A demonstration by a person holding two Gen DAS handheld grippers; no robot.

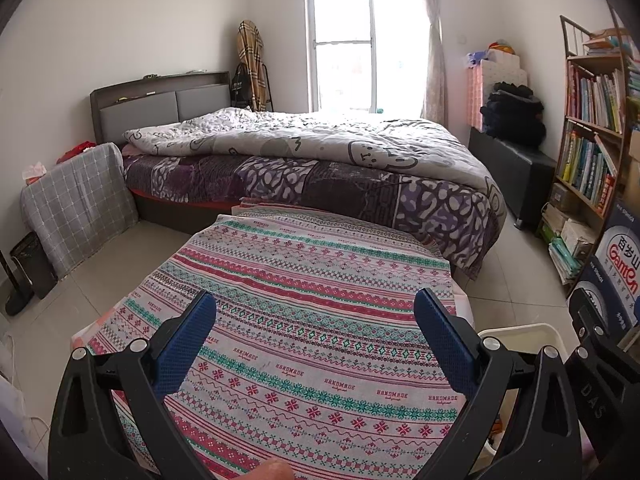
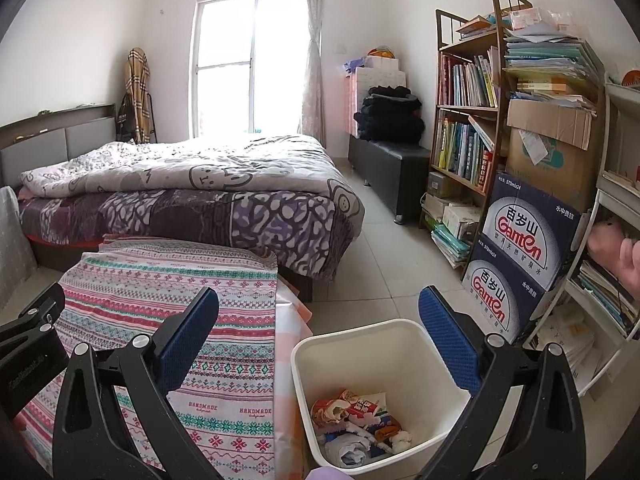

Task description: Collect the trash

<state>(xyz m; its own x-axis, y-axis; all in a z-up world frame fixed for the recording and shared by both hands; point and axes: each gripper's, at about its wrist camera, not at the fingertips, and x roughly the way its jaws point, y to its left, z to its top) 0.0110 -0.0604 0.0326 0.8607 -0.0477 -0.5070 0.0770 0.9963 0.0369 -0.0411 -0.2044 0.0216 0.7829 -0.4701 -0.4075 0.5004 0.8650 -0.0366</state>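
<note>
A cream waste bin (image 2: 360,334) stands on the floor to the right of the table and holds several wrappers and crumpled papers (image 2: 360,420). My right gripper (image 2: 318,316) is open and empty, above the bin's near left side. My left gripper (image 1: 316,320) is open and empty above the table's patterned cloth (image 1: 304,280), which shows no trash. The bin's rim (image 1: 520,330) shows at the right in the left wrist view, and the right gripper's body is beside it.
A bed (image 2: 192,184) lies beyond the table. A bookshelf (image 2: 468,112) and stacked water cartons (image 2: 520,248) line the right wall, with a white rack (image 2: 600,240) nearest. A covered bedside stand (image 1: 80,200) sits left. Tiled floor (image 2: 380,256) runs between bed and shelf.
</note>
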